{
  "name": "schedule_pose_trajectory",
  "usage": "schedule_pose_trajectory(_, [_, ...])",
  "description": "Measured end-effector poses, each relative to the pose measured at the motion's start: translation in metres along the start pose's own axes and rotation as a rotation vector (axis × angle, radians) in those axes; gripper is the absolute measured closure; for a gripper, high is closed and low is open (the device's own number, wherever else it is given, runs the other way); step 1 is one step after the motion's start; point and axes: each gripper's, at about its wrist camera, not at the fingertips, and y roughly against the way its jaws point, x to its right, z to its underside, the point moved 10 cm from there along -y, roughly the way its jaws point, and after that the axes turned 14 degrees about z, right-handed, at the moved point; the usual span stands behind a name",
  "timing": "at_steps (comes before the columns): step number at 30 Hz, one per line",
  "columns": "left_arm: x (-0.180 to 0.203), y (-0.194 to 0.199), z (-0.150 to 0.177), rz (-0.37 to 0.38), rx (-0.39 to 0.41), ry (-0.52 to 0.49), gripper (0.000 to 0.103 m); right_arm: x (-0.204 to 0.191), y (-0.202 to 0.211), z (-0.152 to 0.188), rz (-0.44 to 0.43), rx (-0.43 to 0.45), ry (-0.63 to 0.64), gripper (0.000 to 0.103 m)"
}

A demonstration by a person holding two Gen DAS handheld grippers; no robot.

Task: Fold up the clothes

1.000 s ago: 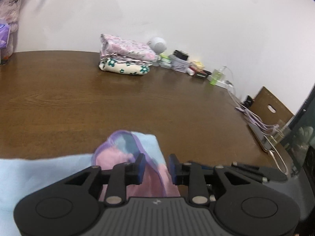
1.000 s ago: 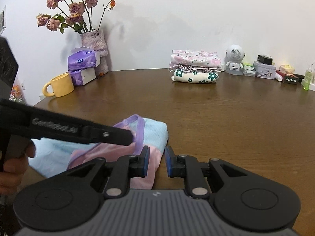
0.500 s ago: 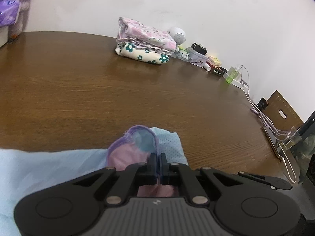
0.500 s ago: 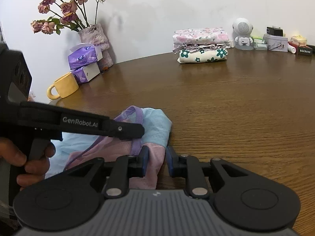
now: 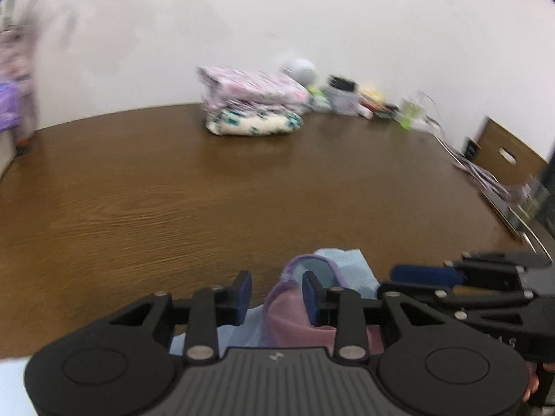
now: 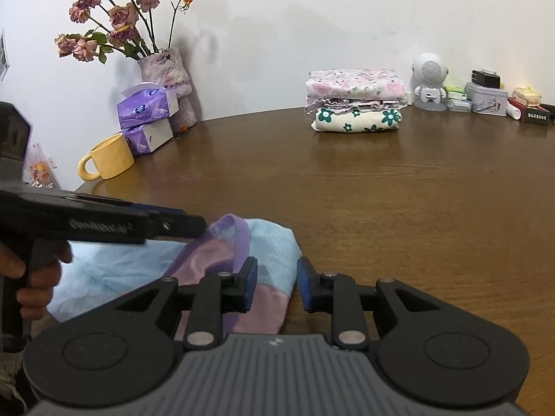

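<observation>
Right wrist view: both grippers' jaws are opening, left gripper (image 6: 194, 228) over the purple trim, right gripper (image 6: 276, 286) straddling the near-right edge of the light-blue-and-pink mesh garment (image 6: 270, 242) lying on the brown wooden table (image 6: 399, 201), apparently releasing a fold; next calls for regripping.

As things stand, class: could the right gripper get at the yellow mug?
Probably yes. The right gripper holds nothing, its jaws opening, but the left gripper and garment lie between it and the mug.
</observation>
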Motion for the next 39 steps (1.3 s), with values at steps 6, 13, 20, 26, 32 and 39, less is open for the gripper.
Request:
schedule_pose_trajectory(6, [-0.001, -0.009, 0.006, 0.116, -0.037, 0.003, 0.102, -0.003, -0.009, 0.0, 0.002, -0.024, -0.016, 0.075])
schedule_pose_trajectory(13, [0.007, 0.028, 0.027, 0.249, -0.038, 0.106, 0.102, -0.001, -0.005, -0.001, 0.006, -0.017, -0.034, 0.075])
schedule_pose_trajectory(20, [-0.009, 0.019, 0.042, 0.212, -0.054, 0.176, 0.102, -0.011, 0.0, -0.013, -0.012, 0.016, -0.018, 0.075])
schedule_pose_trajectory(26, [-0.013, 0.026, 0.047, 0.196, -0.046, 0.17, 0.102, -0.024, -0.011, -0.018, -0.02, 0.008, 0.015, 0.075])
schedule_pose_trajectory(32, [-0.018, 0.029, 0.04, 0.204, -0.01, 0.192, 0.09, -0.026, -0.021, -0.014, -0.025, -0.023, 0.006, 0.075])
schedule_pose_trajectory(39, [-0.011, 0.017, 0.038, 0.194, -0.023, 0.145, 0.1, -0.038, -0.031, -0.008, -0.046, -0.055, 0.047, 0.075])
